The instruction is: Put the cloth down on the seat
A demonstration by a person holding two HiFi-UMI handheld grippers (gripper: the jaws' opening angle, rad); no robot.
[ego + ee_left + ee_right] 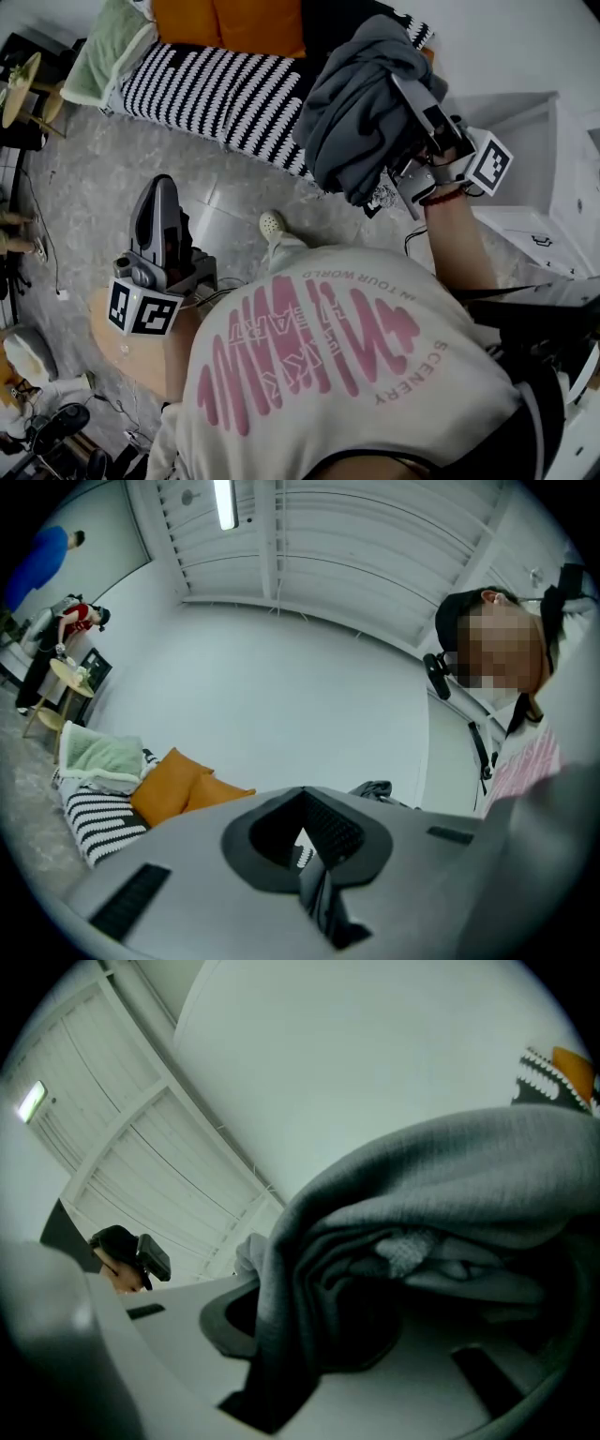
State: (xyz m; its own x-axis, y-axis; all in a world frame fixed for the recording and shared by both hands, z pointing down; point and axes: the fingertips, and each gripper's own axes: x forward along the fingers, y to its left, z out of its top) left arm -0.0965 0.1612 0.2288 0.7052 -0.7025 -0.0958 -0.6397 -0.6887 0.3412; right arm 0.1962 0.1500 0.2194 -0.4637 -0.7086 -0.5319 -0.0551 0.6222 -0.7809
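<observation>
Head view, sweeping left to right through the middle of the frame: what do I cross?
left gripper → white shoe → grey cloth → white cabinet

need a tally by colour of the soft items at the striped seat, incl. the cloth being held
Orange fabric cushions: 2
Pale green folded blanket: 1
Grey crumpled fabric cloth: 1
Black-and-white striped padded seat: 1
Total: 5
</observation>
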